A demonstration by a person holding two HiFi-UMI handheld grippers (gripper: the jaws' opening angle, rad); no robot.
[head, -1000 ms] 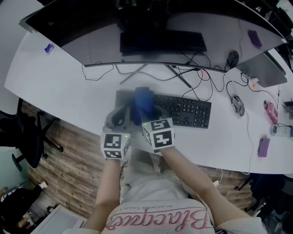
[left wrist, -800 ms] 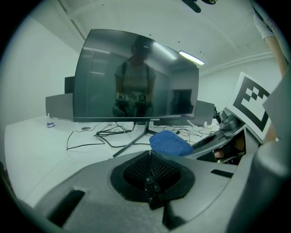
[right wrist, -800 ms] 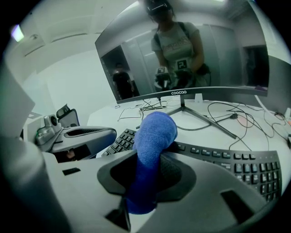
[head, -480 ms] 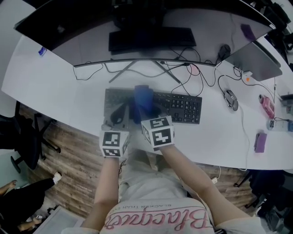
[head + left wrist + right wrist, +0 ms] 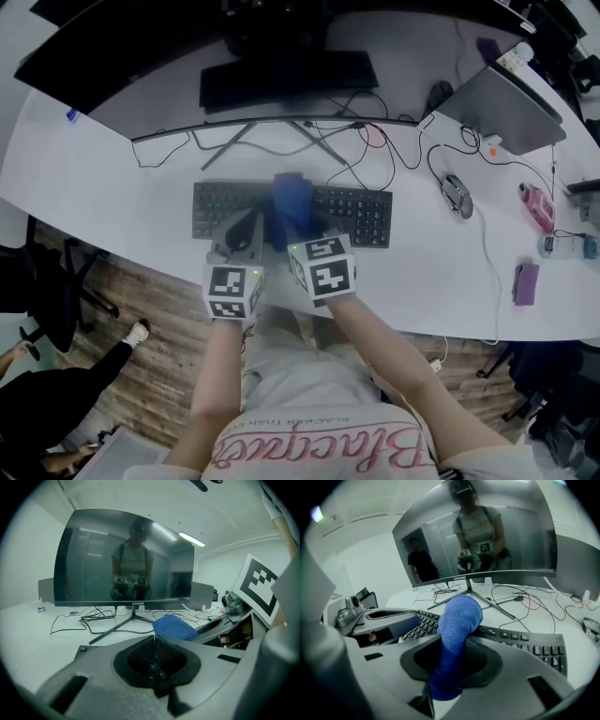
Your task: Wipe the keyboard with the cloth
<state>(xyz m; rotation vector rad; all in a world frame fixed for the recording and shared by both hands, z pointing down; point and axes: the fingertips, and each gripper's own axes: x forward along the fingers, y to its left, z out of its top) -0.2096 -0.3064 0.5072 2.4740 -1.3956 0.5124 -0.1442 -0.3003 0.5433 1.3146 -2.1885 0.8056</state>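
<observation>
The black keyboard [image 5: 356,214] lies on the white desk [image 5: 122,197] in front of the monitor stand. My right gripper [image 5: 298,225] is shut on a rolled blue cloth [image 5: 292,204]. The cloth's free end sticks out past the jaws over the middle keys. In the right gripper view the cloth [image 5: 458,625] fills the jaws of the gripper [image 5: 457,641], above the keyboard [image 5: 525,644]. Close beside it on the left, my left gripper [image 5: 246,232] is over the keyboard's left half. Its jaws [image 5: 153,638] are shut on nothing, with keys showing under them and the cloth [image 5: 174,626] to the right.
A wide curved monitor [image 5: 187,56] spans the back, with a second keyboard [image 5: 286,80] behind it and cables [image 5: 394,141] trailing to the right. A mouse [image 5: 453,195], a laptop [image 5: 497,108], a pink item [image 5: 536,206] and a purple item [image 5: 525,283] lie at the right. An office chair [image 5: 47,281] stands left of the desk.
Both grippers and the cloth have travelled rightward along the keyboard, from its left end to about its middle. The right gripper still holds the cloth.
</observation>
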